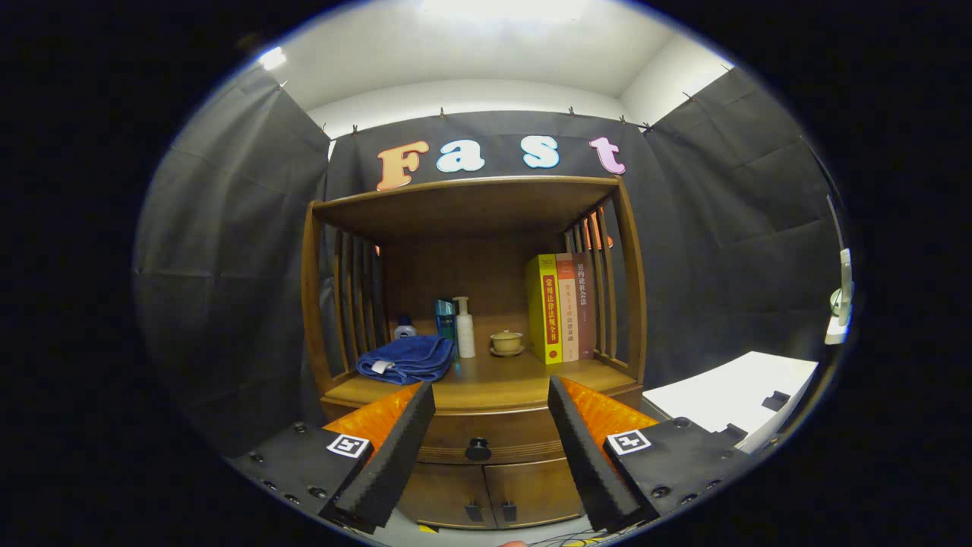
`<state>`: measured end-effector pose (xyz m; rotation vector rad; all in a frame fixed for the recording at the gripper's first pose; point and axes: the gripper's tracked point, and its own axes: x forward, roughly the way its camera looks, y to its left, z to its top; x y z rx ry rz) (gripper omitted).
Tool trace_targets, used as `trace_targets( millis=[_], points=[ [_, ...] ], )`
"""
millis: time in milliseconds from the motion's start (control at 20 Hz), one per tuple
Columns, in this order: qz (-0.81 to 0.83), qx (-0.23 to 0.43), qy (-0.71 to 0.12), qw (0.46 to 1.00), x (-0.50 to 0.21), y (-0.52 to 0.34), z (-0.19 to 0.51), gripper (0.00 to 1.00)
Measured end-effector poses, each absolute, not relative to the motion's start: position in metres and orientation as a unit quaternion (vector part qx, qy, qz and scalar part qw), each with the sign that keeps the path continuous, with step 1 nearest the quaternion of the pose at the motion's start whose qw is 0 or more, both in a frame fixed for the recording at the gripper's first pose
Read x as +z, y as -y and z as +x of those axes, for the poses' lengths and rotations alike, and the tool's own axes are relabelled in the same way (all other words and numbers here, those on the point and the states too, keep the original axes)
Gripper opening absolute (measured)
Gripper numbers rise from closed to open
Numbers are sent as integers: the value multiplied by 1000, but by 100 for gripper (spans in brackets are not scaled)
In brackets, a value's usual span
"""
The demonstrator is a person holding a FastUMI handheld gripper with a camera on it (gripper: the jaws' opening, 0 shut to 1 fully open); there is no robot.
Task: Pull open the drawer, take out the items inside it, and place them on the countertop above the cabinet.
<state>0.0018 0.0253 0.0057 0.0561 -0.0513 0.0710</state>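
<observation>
Wooden cabinet [474, 319] dead ahead, drawer [486, 441] closed, its knob [478, 449] framed between the fingers. Tool [492, 395] spread wide, holding nothing, touching nothing. Blue towel [406, 358] far left on desk [493, 384].

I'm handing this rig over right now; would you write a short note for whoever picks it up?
Gripper: open, holding nothing, fingers spread either side of the drawer knob, short of it.
Drawer: shut, under the countertop, above two small cabinet doors.
On the countertop: blue towel, bottles, a small lidded cup, books.
Done: nothing yet.
Left: grip the knob, pull the drawer open, lift out its items, set them on the countertop; free space looks best at front centre.
</observation>
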Motion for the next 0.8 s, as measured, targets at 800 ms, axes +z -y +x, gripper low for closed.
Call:
trace_targets(
  millis=[800],
  points=[
    [-29,19,22,999,-130,-40,129,98]
  ],
)
